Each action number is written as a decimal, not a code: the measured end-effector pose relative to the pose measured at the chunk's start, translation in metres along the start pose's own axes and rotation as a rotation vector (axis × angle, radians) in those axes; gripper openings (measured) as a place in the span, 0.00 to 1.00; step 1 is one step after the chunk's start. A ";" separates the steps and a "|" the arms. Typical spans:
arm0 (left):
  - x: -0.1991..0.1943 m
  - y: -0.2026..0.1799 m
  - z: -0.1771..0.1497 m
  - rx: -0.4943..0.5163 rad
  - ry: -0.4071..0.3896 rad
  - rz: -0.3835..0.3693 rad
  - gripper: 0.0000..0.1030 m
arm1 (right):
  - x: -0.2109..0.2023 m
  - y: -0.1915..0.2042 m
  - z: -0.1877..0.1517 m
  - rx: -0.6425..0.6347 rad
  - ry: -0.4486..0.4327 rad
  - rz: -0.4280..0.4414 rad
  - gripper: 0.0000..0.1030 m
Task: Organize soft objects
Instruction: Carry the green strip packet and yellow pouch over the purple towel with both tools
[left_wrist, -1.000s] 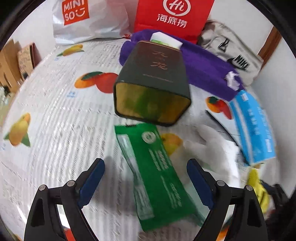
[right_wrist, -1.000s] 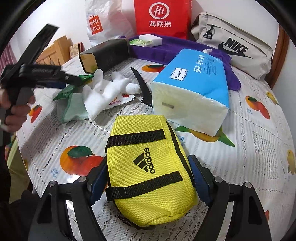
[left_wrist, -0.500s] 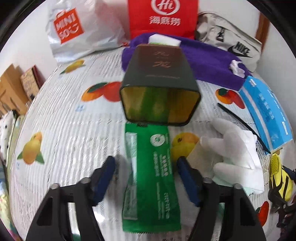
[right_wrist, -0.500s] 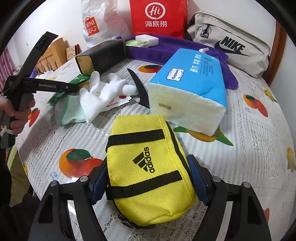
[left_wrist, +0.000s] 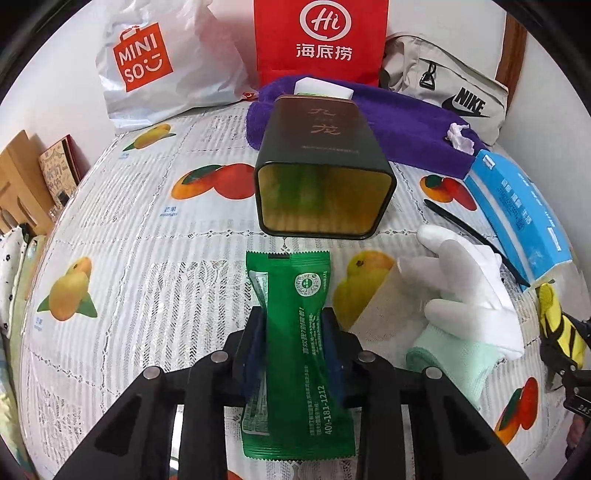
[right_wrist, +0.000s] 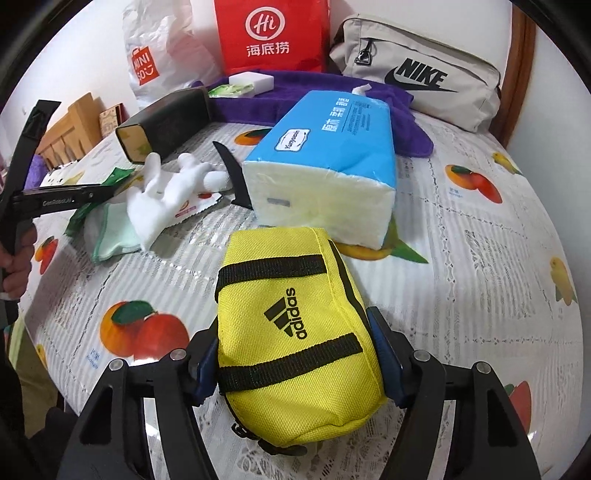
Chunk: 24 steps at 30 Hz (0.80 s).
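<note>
Your left gripper (left_wrist: 295, 332) pinches the green sachet (left_wrist: 299, 354) just below the tin (left_wrist: 321, 177), frame centre; your right gripper (right_wrist: 295, 354) clamps the yellow pouch (right_wrist: 295, 343), bare tablecloth (right_wrist: 480, 258) at right.

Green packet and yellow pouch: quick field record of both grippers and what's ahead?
left gripper: shut on green packet
packet aim: top end points at open mouth of dark tin, lying on its side
right gripper: shut on yellow pouch
beside packet: white glove
behind pouch: blue tissue pack
</note>
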<state>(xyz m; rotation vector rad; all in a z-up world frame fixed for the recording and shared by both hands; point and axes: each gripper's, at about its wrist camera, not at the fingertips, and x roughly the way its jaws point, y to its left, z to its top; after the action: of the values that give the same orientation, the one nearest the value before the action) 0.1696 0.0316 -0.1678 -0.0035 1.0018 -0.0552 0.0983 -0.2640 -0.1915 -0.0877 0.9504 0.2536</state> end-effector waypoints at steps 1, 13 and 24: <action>-0.001 0.002 0.000 -0.010 0.001 -0.015 0.25 | 0.000 0.000 0.000 0.007 0.001 -0.003 0.67; -0.031 0.009 0.000 -0.043 -0.022 -0.094 0.21 | -0.025 0.006 0.003 0.053 -0.017 0.040 0.64; -0.063 0.006 0.020 -0.048 -0.083 -0.142 0.21 | -0.066 0.010 0.031 0.018 -0.087 0.096 0.64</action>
<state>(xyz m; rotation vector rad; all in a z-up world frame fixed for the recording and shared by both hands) 0.1527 0.0405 -0.1037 -0.1196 0.9185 -0.1595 0.0841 -0.2603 -0.1196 -0.0139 0.8709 0.3349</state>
